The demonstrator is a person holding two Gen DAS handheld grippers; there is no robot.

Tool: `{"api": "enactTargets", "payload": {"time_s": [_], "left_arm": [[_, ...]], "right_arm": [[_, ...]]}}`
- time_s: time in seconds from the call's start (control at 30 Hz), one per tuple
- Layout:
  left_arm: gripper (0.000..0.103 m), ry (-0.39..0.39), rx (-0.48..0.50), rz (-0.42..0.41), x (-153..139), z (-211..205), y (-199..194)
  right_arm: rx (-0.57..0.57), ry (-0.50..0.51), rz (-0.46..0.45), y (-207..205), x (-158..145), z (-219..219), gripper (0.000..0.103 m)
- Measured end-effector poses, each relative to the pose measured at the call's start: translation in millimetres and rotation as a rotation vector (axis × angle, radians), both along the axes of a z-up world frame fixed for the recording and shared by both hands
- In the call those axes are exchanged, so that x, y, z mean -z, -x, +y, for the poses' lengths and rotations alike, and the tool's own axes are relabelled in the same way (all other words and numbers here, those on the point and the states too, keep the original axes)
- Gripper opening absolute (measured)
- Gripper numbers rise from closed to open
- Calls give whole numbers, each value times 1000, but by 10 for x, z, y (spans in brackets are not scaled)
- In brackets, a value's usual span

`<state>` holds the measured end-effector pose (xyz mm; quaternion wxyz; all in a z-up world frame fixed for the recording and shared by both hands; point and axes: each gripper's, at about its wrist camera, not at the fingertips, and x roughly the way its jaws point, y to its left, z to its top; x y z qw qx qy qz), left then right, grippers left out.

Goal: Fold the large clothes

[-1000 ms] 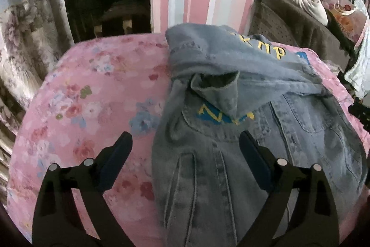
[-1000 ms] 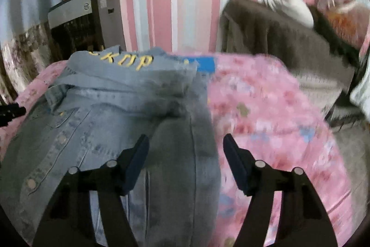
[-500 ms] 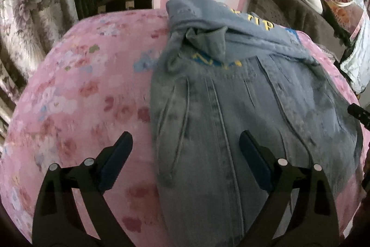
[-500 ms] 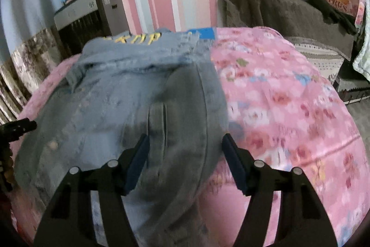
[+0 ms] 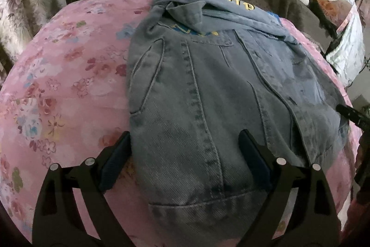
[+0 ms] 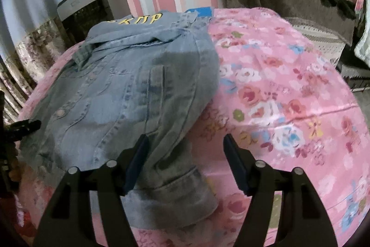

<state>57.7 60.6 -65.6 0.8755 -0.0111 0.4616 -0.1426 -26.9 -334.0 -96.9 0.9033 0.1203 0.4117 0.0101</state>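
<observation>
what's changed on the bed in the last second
Both hand-held grippers came down toward the near hem of the denim jacket: the left hand-held gripper and right hand-held gripper now straddle its corners, jaws open. Nothing gripped. The jacket stayed put on the pink bedspread.

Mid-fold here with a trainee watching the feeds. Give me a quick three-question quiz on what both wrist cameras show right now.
1. True or false: both grippers are clamped shut on the denim jacket.
2. Which part of the jacket lies nearest the left gripper? A) collar B) bottom hem C) yellow lettering
3. What covers the bed under the jacket?

Key
1. False. The left gripper and the right gripper both stand open, with denim lying between their fingers but not pinched.
2. B, the bottom hem.
3. A pink floral sheet.
</observation>
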Motion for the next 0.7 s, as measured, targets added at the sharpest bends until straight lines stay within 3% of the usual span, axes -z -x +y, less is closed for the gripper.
{"api": "enactTargets", "payload": {"time_s": [0.13, 0.23, 0.3, 0.4, 0.5, 0.57, 0.7], "left_arm": [[91, -5, 2, 2, -7, -15, -7], [78, 2, 35, -9, -5, -36, -4], [55, 2, 54, -12, -16, -63, 0], [38, -5, 81, -13, -32, -110, 7], [19, -6, 75, -30, -74, -131, 2], [13, 2, 69, -49, -127, -131, -1], [11, -48, 98, -111, -252, -265, -15]], "right_arm": [[-49, -13, 3, 27, 2, 110, 67], [-78, -1, 16, -16, 50, 169, 66], [-89, -8, 17, -28, 73, 186, 59], [-104, 7, 6, -47, 52, 233, 48], [-108, 34, -10, -40, 16, 274, 29], [-101, 76, -34, -24, -40, 320, 19], [-98, 128, -89, -39, -205, 387, 13]]}}
